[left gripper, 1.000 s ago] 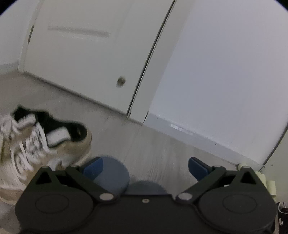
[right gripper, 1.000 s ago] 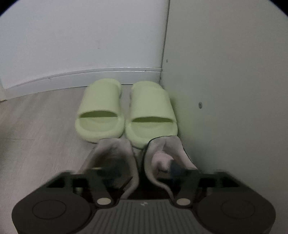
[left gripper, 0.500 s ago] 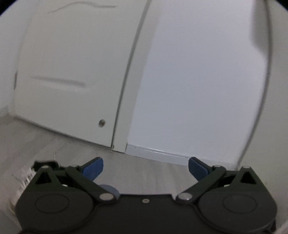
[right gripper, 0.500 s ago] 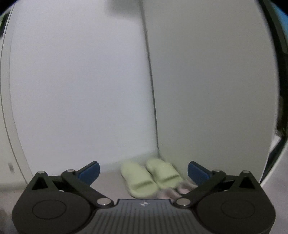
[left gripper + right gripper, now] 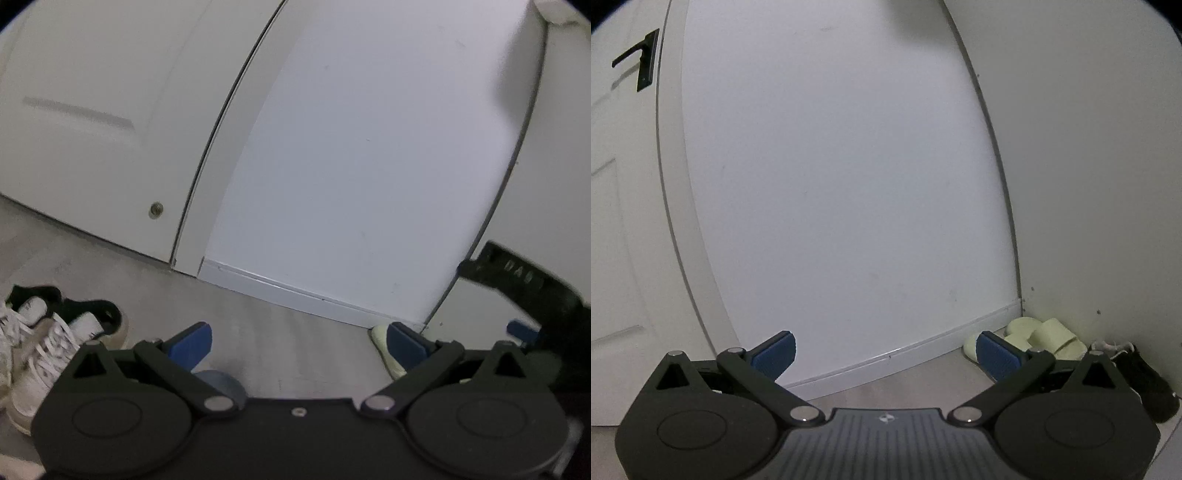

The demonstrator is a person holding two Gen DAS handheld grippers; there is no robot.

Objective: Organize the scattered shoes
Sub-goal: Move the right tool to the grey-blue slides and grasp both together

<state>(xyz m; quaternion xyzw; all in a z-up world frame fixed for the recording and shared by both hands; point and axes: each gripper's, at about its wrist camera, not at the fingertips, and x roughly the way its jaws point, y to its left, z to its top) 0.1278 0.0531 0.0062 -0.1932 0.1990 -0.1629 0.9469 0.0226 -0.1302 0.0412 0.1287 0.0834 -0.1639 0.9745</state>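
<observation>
Left gripper [image 5: 299, 341]: jaws spread wide, nothing between the blue pads [image 5: 190, 341], only bare grey floor [image 5: 288, 339] beyond them. Raised above the floor, aimed at the white wall [image 5: 362, 166] and its skirting board [image 5: 295, 291]. Down at the left edge, a pair of sneakers [image 5: 48, 347] with white laces, black collars and tan soles, set side by side on the floor, well apart from the jaws. Just behind the right pad, the toe of a pale green slipper [image 5: 380, 334], partly hidden. Further left, a white door [image 5: 92, 110] with a small round fitting low on it. At the far right, part of the other gripper [image 5: 524, 288], dark and blurred.

Right gripper [image 5: 886, 352]: jaws likewise wide apart and empty, blue pads [image 5: 774, 354] clear of everything. Held above the floor [image 5: 923, 384], facing the corner where wall [image 5: 831, 166] met a side panel [image 5: 1089, 166]. In that corner, a pair of pale green slippers [image 5: 1045, 334] lay side by side against the skirting board [image 5: 905, 356], one partly covered by the right pad. Just beside them, nearer the camera along the side panel, a dark shoe [image 5: 1145, 380] with light laces; whether one or two, could not be told. At the upper left, a black door handle [image 5: 642, 61] on a white door [image 5: 613, 221].
</observation>
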